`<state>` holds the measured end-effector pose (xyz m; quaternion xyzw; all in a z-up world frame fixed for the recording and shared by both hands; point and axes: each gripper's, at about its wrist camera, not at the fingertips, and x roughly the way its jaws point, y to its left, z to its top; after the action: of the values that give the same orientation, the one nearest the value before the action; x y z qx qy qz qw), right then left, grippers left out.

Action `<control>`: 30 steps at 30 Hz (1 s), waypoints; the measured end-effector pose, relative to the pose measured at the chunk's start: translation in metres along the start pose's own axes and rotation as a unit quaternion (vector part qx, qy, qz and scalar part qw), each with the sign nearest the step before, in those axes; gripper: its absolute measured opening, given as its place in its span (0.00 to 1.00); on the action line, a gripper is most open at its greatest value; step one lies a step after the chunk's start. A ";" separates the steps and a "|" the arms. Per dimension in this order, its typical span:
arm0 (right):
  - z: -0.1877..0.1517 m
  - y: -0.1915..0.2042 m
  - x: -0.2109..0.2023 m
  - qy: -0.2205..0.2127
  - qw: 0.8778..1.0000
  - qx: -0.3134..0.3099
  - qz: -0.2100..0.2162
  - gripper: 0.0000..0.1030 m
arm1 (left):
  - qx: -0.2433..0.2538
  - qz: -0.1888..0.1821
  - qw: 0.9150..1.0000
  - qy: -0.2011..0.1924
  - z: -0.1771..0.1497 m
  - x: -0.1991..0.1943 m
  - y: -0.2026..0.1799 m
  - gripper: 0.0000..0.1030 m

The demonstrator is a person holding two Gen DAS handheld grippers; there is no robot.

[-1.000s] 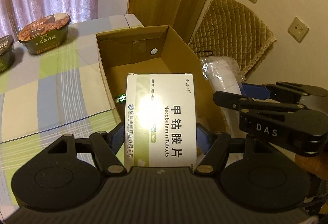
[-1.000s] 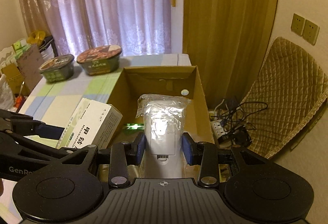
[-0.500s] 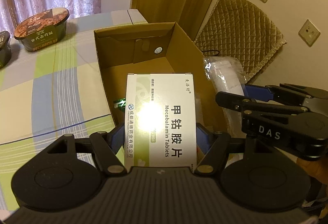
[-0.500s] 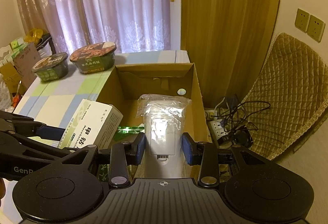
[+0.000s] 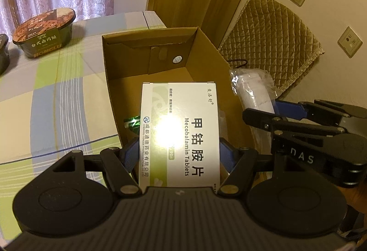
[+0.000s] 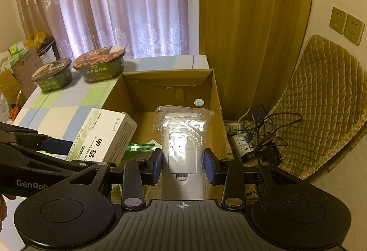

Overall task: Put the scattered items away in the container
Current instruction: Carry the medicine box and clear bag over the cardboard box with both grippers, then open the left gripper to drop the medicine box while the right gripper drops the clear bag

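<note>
- Left wrist view: the left gripper [image 5: 180, 154] has its jaws closed on a white medicine box [image 5: 181, 131] printed "Mecobalamin Tablets", gripped by its two long sides and held above the near end of an open cardboard box [image 5: 206, 53].
- At about 3 o'clock of the medicine box, the right gripper [image 5: 275, 111] reaches over the carton's right wall, carrying a white item in a clear plastic bag [image 5: 252, 88].
- A green foil wrapper [image 5: 132, 121] lies inside the carton at 9 o'clock of the medicine box.
- Right wrist view: the right gripper's blue pads press both sides of the bagged item, held above the carton's floor.
- Two instant noodle bowls [image 6: 99, 63] stand side by side on the checked tablecloth [image 6: 68, 104] at 10 o'clock of the carton, well apart from it.
- A power strip with tangled cables [image 6: 252, 143] lies on the floor at 3 o'clock of the carton.
</note>
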<state>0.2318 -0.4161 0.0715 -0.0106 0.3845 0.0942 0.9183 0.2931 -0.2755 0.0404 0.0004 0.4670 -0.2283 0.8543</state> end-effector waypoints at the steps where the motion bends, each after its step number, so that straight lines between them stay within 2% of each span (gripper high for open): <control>1: 0.000 0.000 0.000 0.000 1.000 0.000 0.000 0.40 | -0.001 0.001 1.000 -0.001 0.001 0.000 0.000 0.65; 6: 0.000 -0.002 0.002 0.001 1.000 -0.001 0.000 0.40 | -0.008 0.010 1.000 -0.007 0.003 0.002 0.004 0.65; 8: 0.000 -0.002 0.003 0.001 1.000 -0.002 -0.001 0.40 | -0.017 0.021 1.000 -0.010 0.004 0.002 0.007 0.76; 30: 0.003 0.008 0.003 0.000 1.000 -0.007 -0.002 0.40 | -0.017 0.032 0.999 -0.005 -0.011 -0.008 0.025 0.76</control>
<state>0.2341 -0.4079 0.0721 -0.0183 0.3842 0.0951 0.9182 0.2903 -0.2473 0.0352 0.0000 0.4661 -0.1929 0.8635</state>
